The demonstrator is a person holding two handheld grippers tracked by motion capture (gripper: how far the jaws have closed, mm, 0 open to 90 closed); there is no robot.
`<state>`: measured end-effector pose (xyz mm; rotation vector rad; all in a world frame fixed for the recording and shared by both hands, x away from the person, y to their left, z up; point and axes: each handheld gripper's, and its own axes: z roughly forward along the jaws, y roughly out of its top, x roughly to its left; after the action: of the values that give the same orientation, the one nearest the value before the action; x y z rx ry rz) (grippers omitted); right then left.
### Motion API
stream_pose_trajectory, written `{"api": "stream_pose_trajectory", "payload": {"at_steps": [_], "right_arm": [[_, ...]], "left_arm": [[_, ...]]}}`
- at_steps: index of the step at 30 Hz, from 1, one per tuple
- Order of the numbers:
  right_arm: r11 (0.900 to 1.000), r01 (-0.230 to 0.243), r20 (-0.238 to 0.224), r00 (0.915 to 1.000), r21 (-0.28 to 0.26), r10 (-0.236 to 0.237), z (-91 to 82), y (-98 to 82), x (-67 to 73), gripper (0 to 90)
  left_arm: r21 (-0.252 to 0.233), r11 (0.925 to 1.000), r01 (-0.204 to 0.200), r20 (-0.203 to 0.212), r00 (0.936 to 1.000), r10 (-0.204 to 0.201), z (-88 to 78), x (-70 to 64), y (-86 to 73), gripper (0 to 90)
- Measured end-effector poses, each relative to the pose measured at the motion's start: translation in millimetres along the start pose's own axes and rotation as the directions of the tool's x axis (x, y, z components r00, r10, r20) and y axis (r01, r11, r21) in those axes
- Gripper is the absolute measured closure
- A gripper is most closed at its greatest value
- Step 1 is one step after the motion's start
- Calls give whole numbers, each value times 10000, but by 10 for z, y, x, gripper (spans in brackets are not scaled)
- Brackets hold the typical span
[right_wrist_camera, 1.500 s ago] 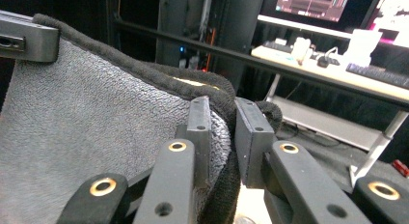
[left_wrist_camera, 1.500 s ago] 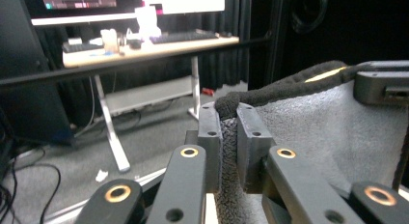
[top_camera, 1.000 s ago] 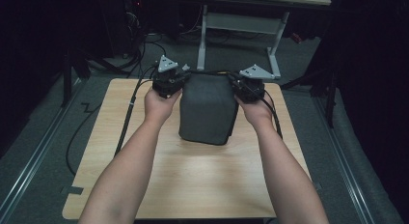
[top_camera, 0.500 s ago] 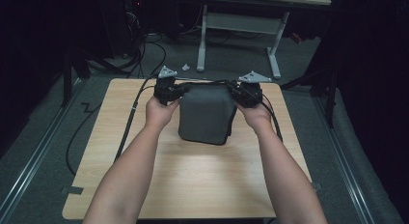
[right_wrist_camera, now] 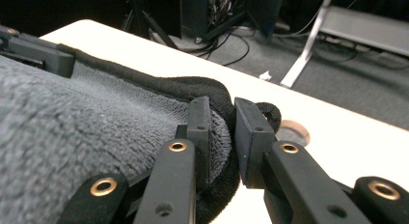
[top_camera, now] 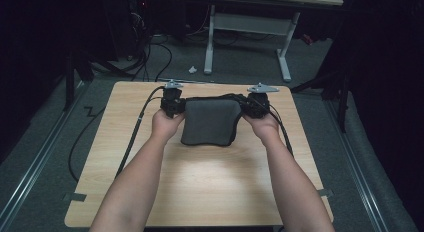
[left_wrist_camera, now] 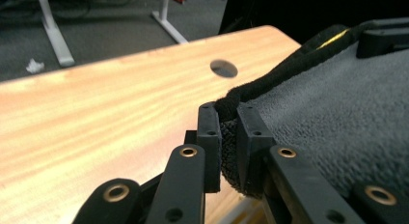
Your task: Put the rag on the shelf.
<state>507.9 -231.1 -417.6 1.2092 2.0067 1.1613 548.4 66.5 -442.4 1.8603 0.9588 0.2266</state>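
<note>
Dark grey fleecy towel with black hem stretched between both tongs, over far half of light wooden surface, near middle. Left tongs clamped on towel's far left corner, black hem pinched between jaws. Right tongs clamped on far right corner, fabric bunched between jaws. Near edge of towel hangs toward surface; contact not discernible. Round hole near far right corner of surface.
</note>
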Motion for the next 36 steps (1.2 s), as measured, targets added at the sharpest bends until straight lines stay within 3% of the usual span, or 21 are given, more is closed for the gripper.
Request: {"api": "stream_pose_trajectory", "payload": {"at_steps": [18, 23, 29, 36], "right_arm": [[9947, -964, -463, 9941, 357, 980, 159, -240, -41, 769], [9927, -1134, -114, 9934, 407, 1139, 129, -213, -78, 635], [9937, -1067, 177, 9942, 335, 1062, 69, -182, -103, 600], [9948, -1002, 293, 9946, 162, 997, 24, -132, -125, 563]], "left_arm": [[157, 9982, 576, 108, 9983, -578, 29, 63, -177, 807], [142, 9983, 560, 2, 9984, -560, 0, 65, -172, 776], [258, 9992, 290, -378, 9989, -280, -57, 44, -165, 764], [225, 9994, 275, -464, 9986, -265, -110, 52, -173, 765]]}}
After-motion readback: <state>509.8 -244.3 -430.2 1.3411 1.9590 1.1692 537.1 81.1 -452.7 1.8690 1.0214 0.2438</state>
